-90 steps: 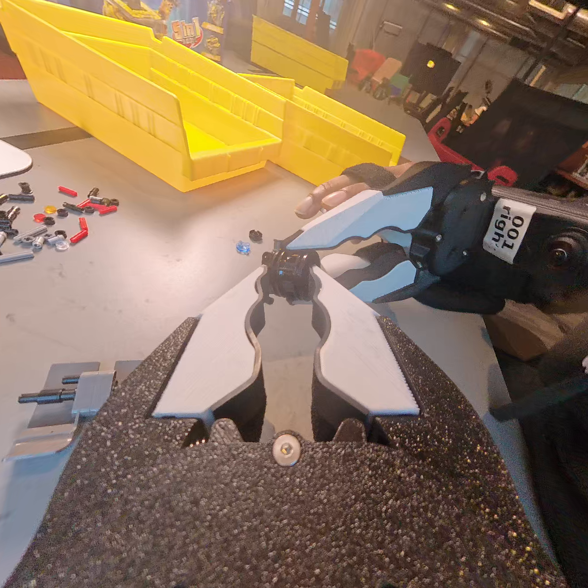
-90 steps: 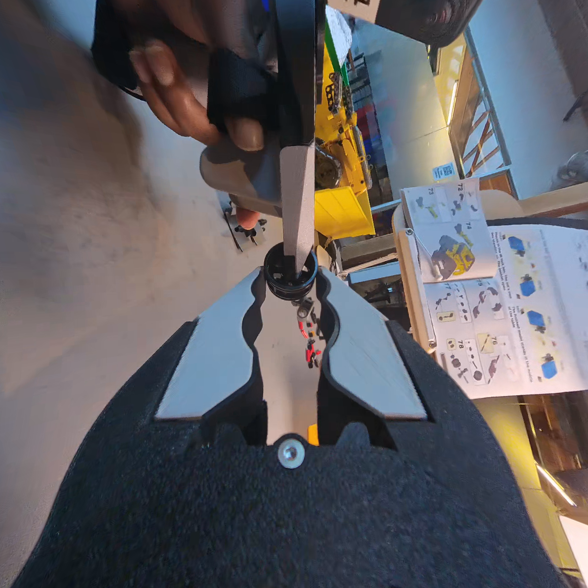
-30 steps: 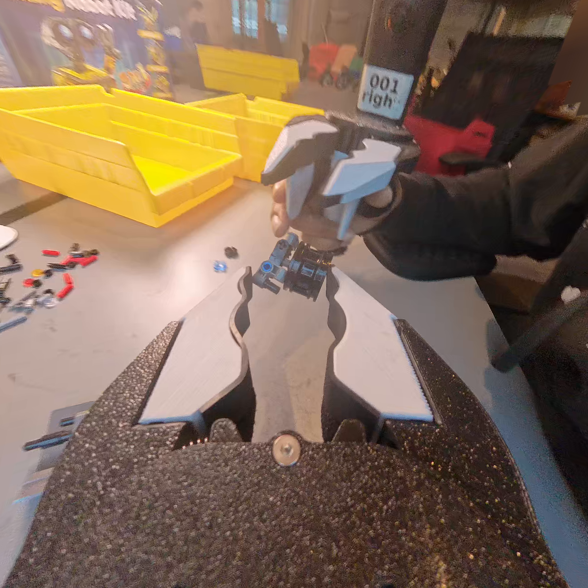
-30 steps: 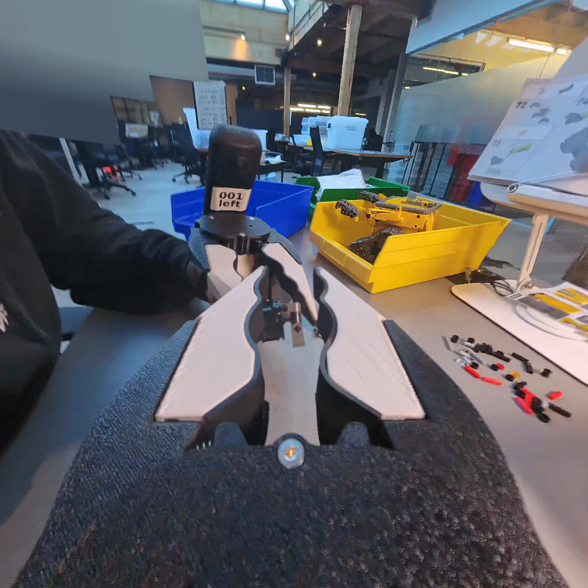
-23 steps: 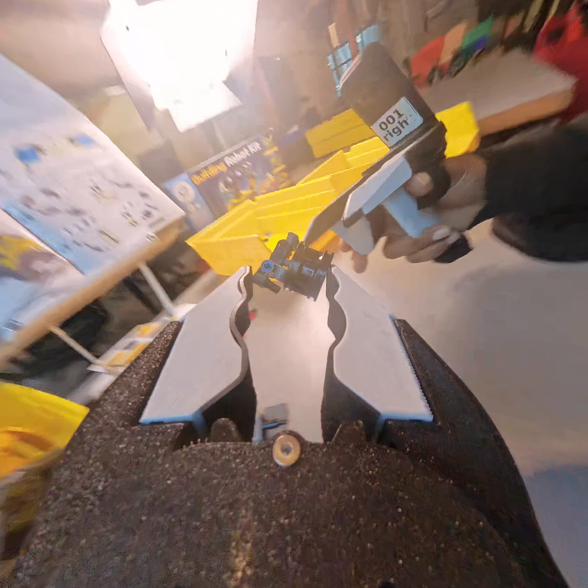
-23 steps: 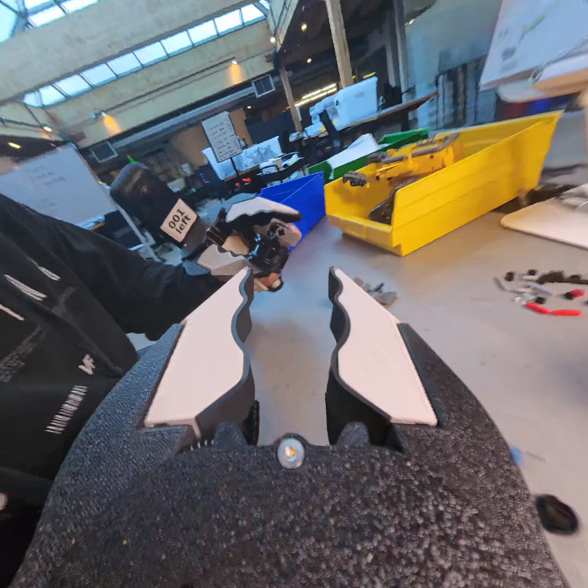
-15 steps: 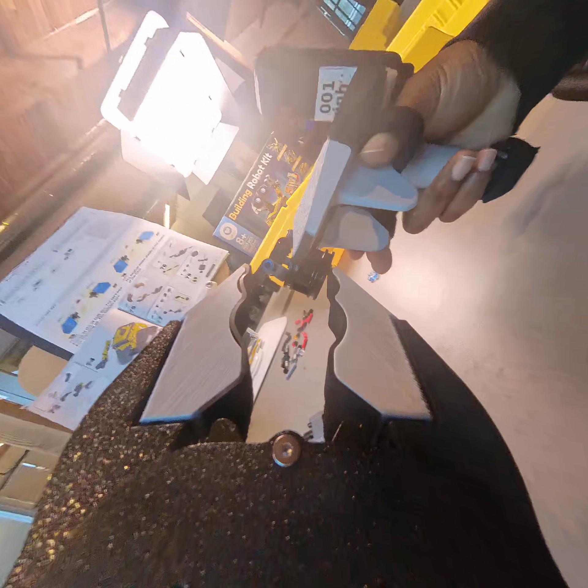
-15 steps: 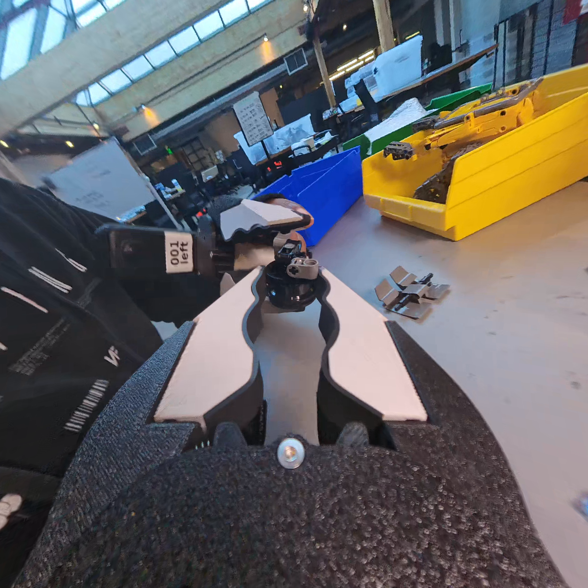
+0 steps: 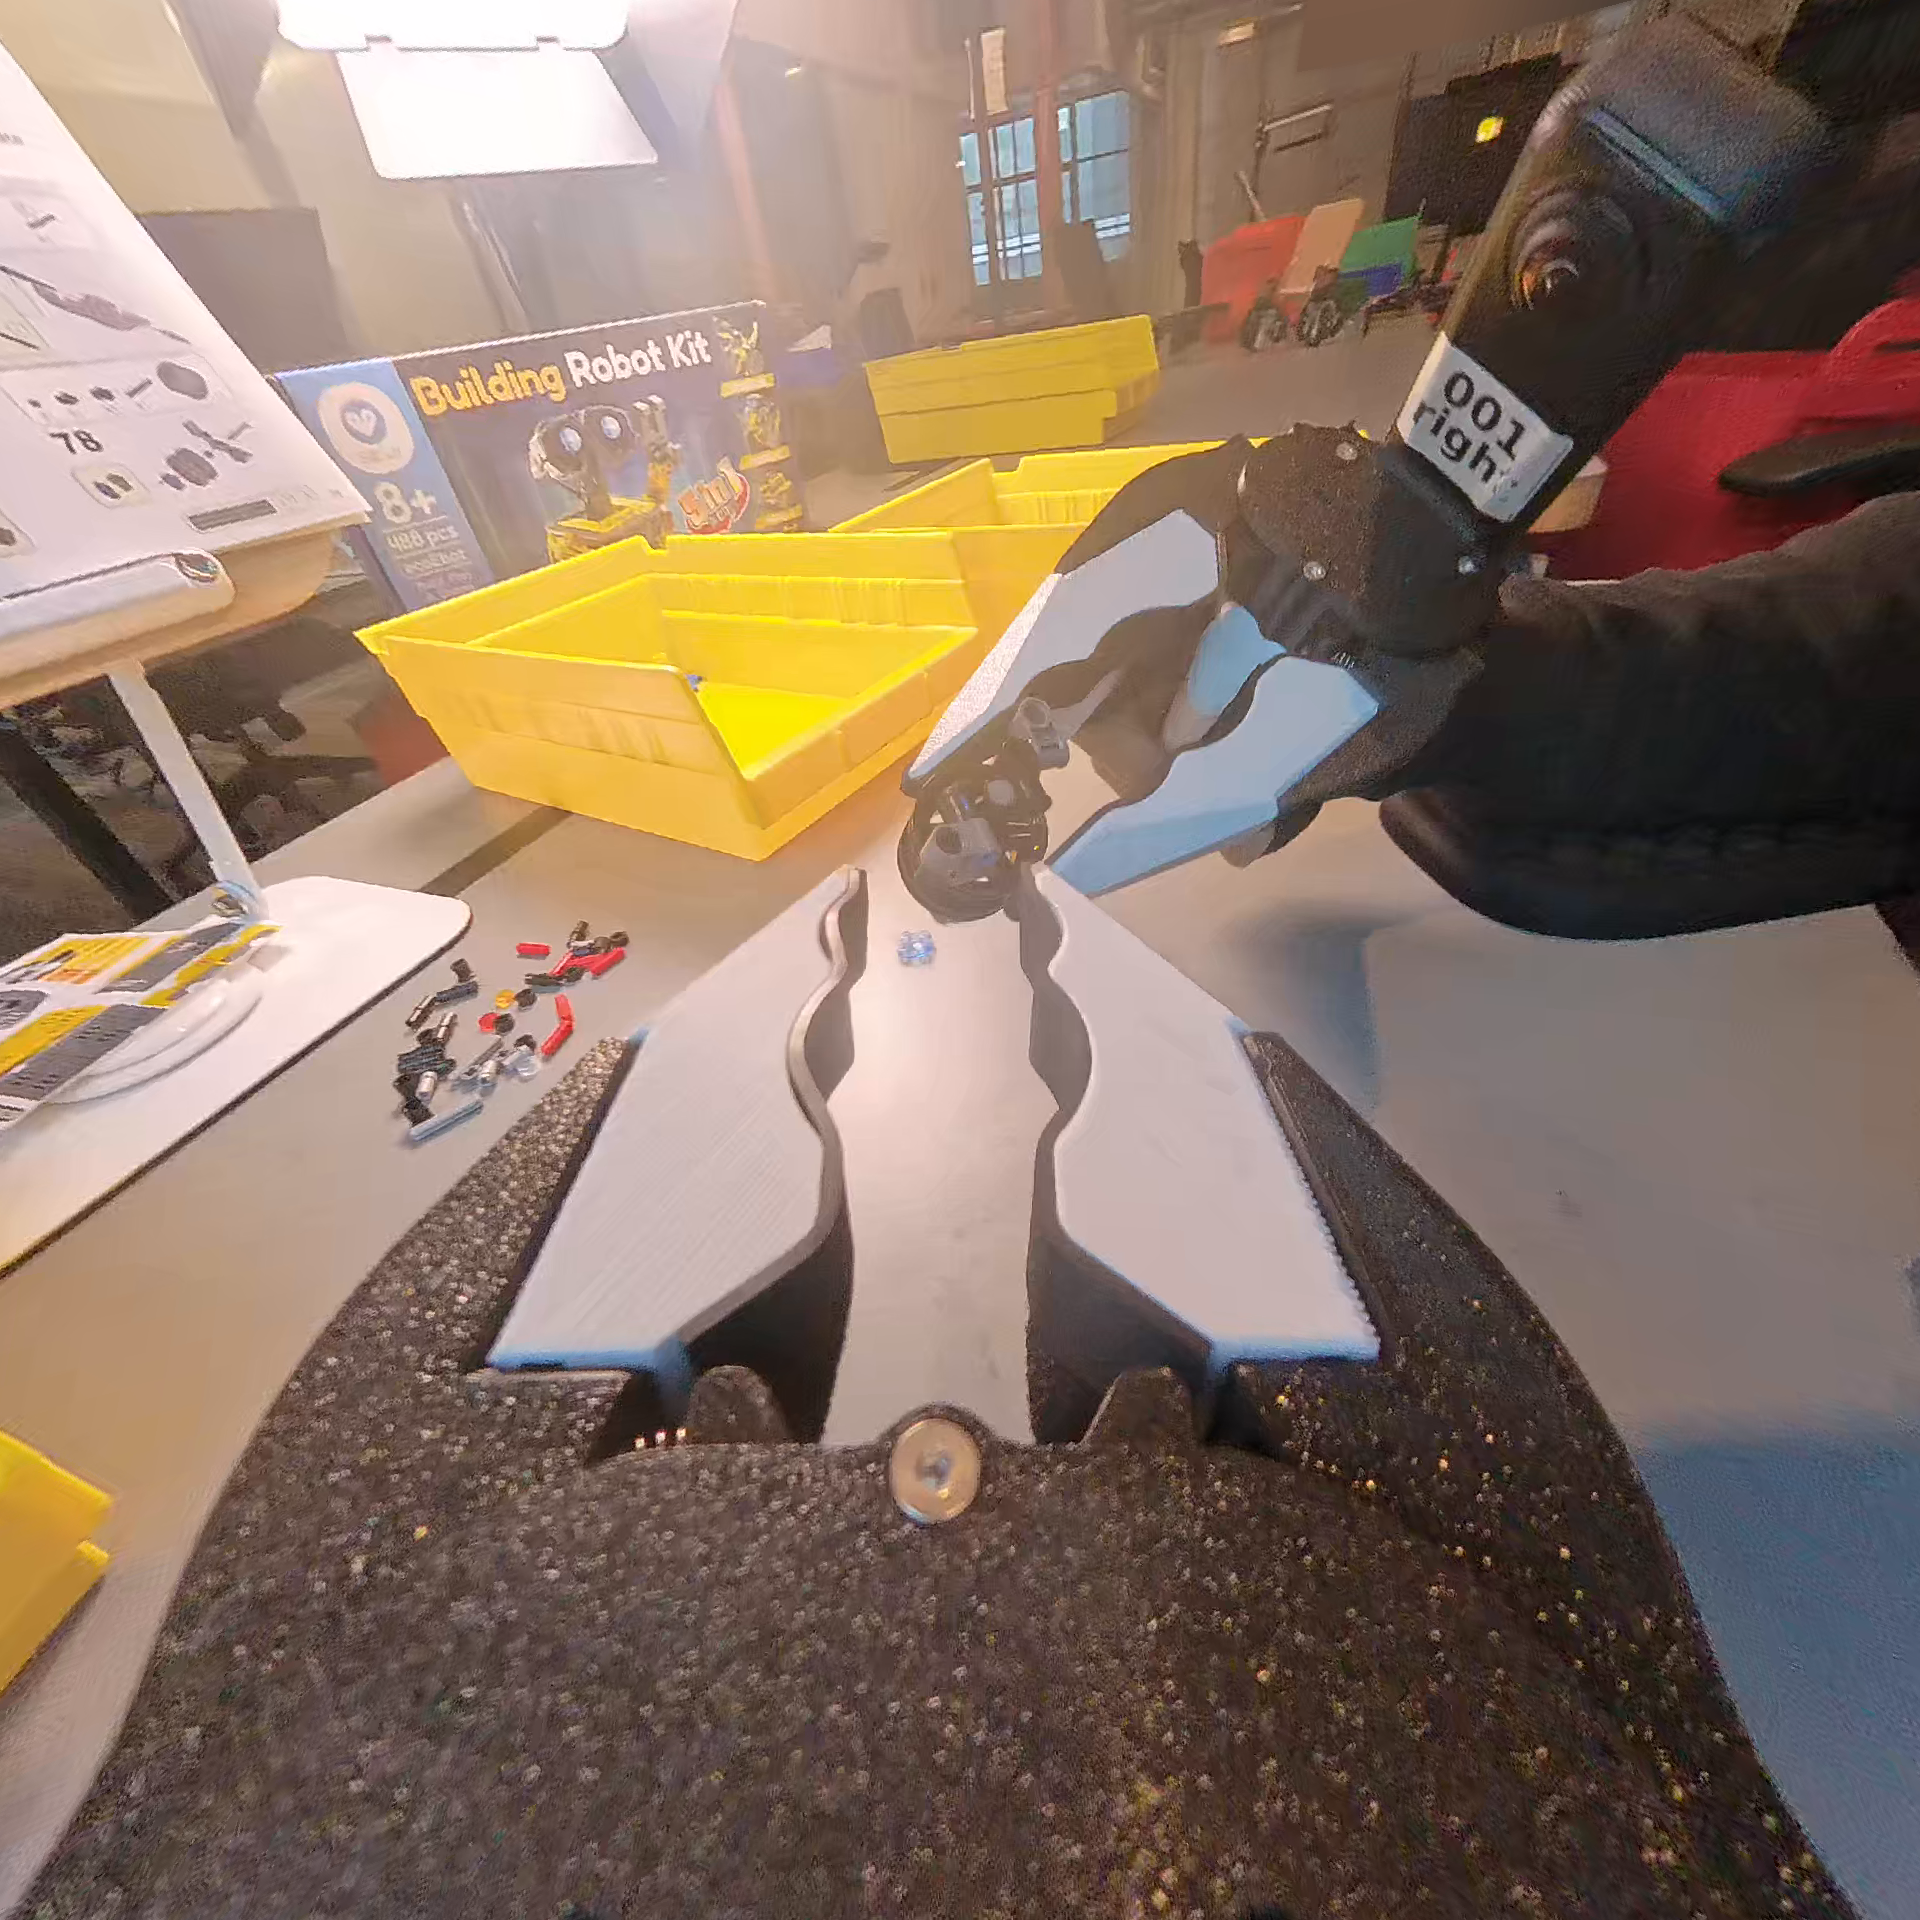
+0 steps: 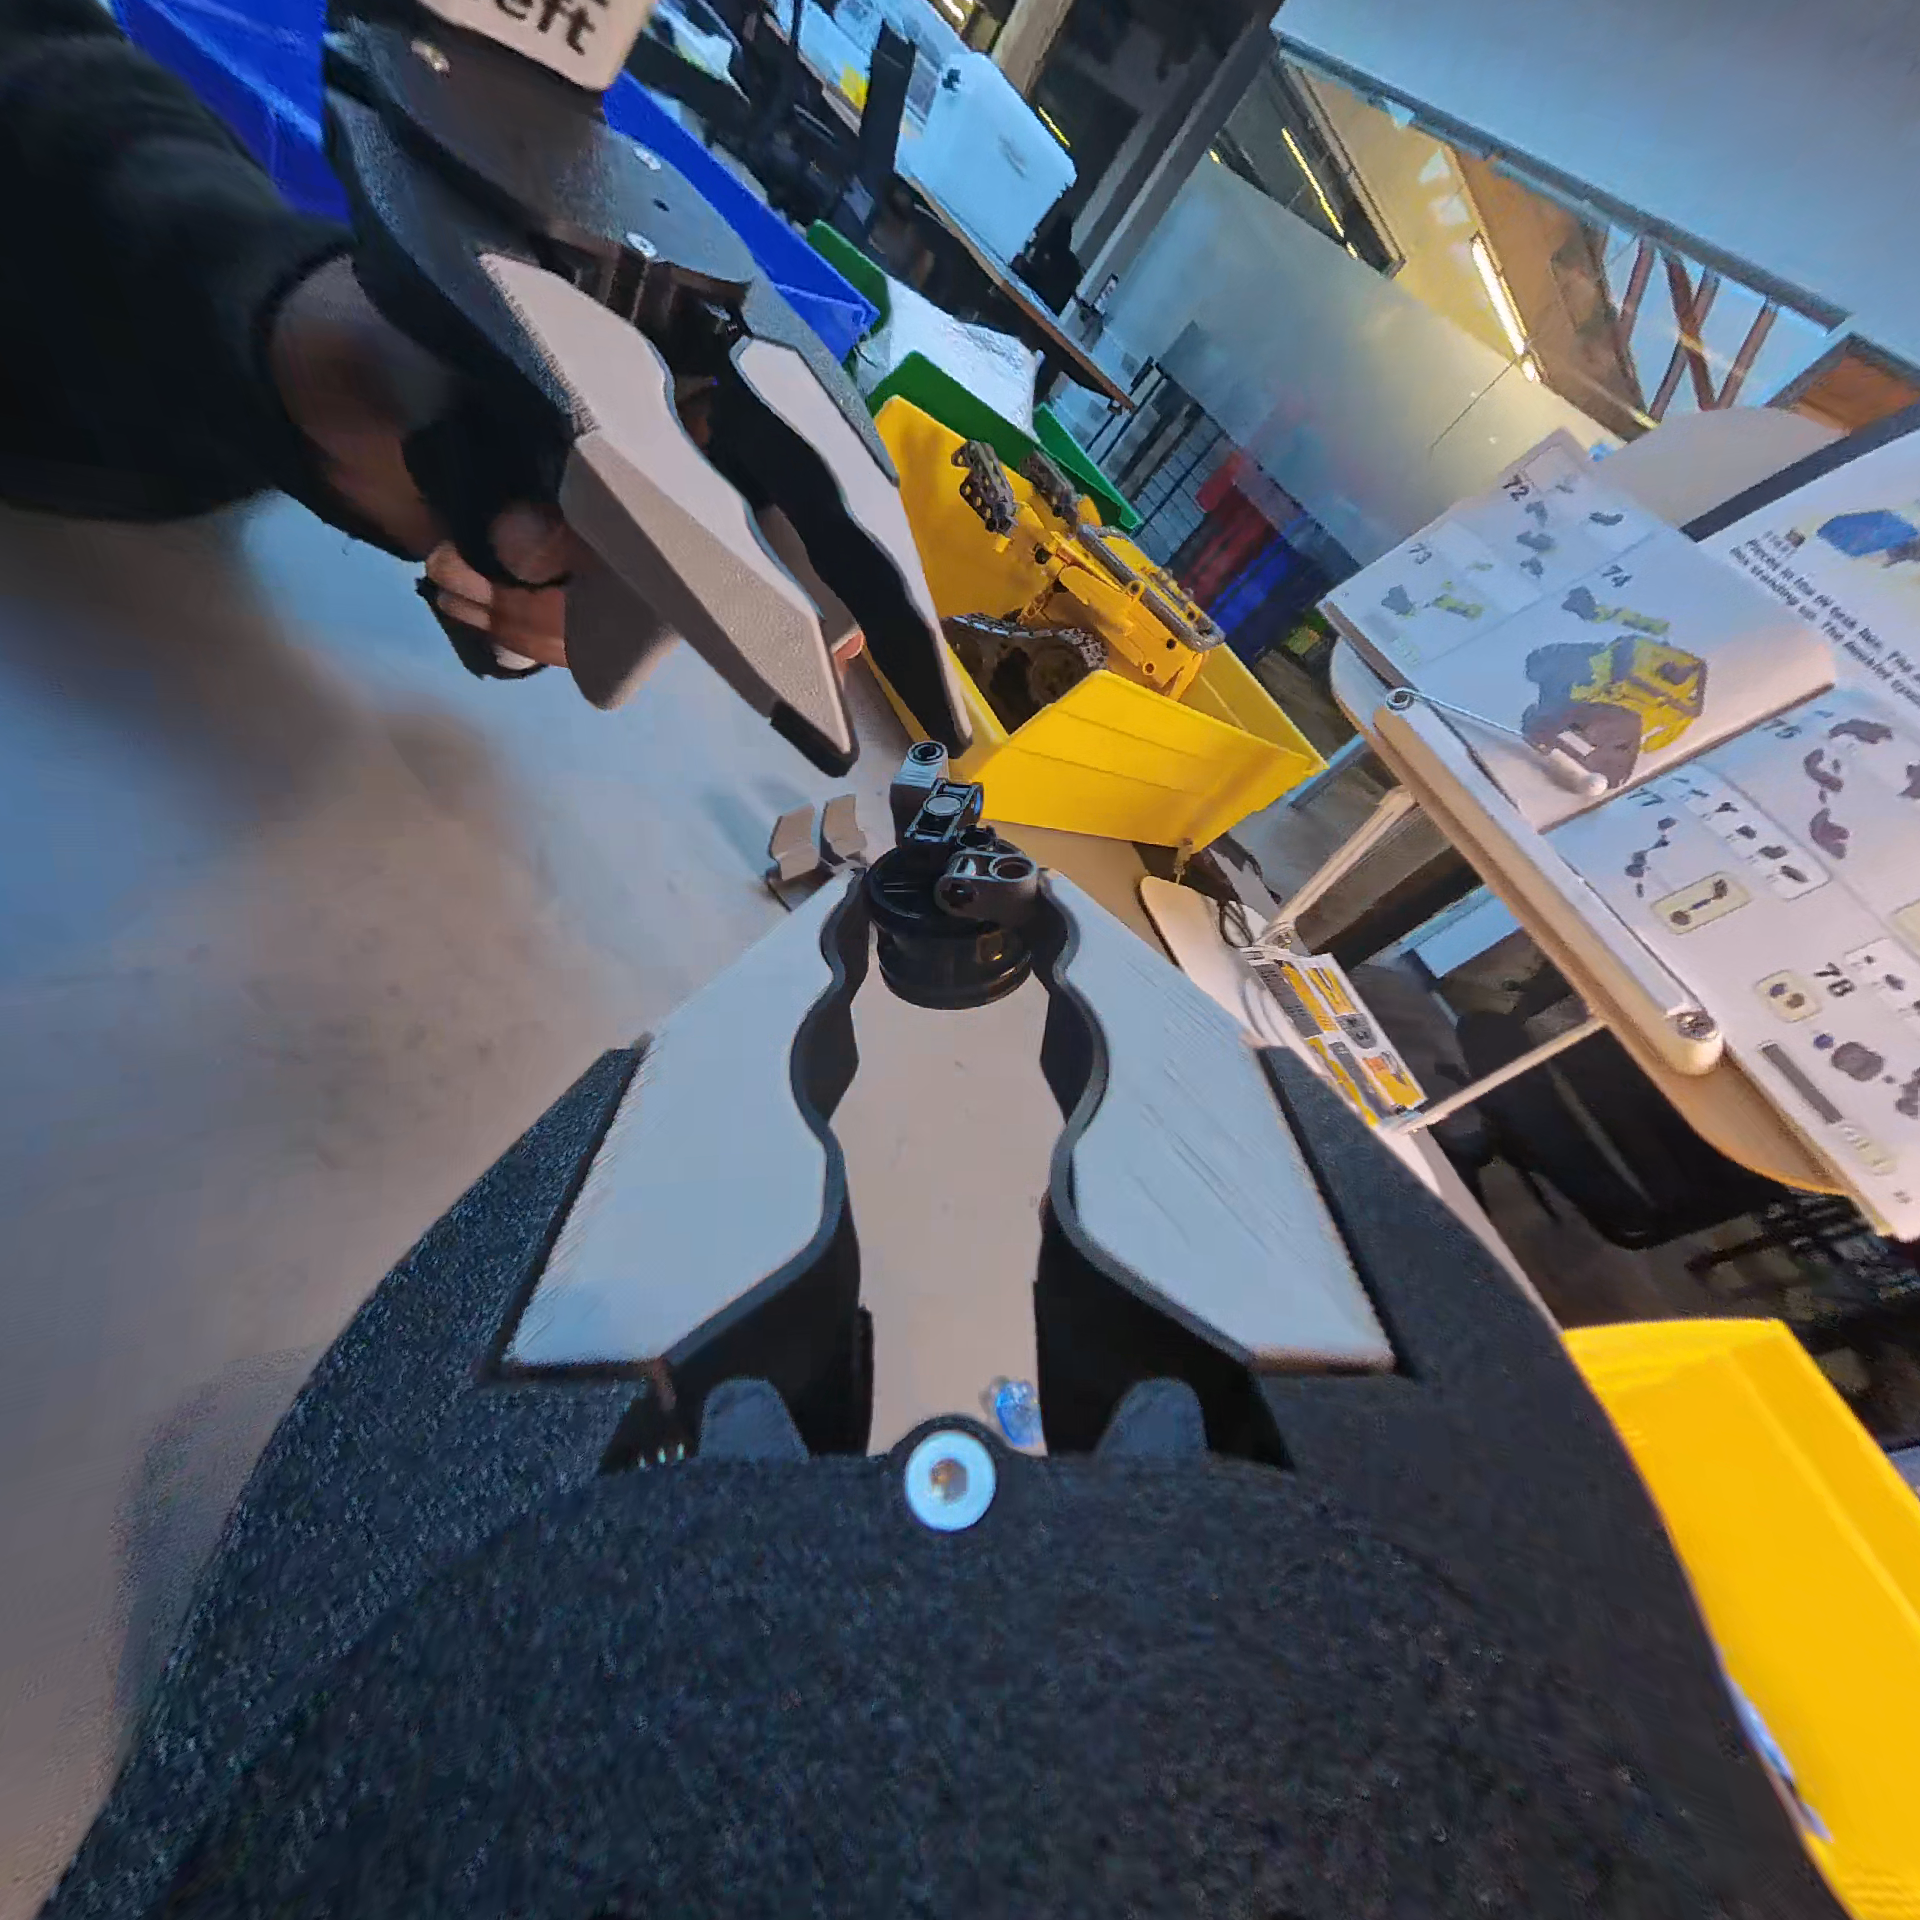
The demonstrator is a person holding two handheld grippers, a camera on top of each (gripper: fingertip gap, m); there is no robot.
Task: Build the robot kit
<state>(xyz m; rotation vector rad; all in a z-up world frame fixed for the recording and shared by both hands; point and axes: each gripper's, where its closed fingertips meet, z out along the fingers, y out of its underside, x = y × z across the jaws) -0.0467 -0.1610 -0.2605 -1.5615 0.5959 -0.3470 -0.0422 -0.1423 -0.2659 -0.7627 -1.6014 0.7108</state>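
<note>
Black round plastic hub assembly [image 10: 948,920], with small grey and black connector pieces pinned on top, is sitting right at the tips of the right gripper [image 10: 948,904]. Its two pale grey fingers are clamping on either side of the hub and carrying it in the air above the grey table [image 9: 1558,1143]. Across from it the left gripper [image 9: 951,894] is standing with its jaws apart and nothing between them. Its tips are hanging just beside the connector end of the assembly, and whether the nearer tip is actually brushing it I cannot tell. Down below, a small clear blue stud [image 9: 914,945] is lying on the table, and off to the side a scatter of little red, black and grey pieces [image 9: 499,1018] is lying near the white base of a stand. Nested yellow plastic bins [image 9: 665,665] are sitting behind, a printed cardboard kit box [image 9: 582,436] is standing beyond them, and an open instruction booklet [image 10: 1621,665] is resting on the stand, beside another yellow bin holding a yellow tracked model [image 10: 1081,613].
</note>
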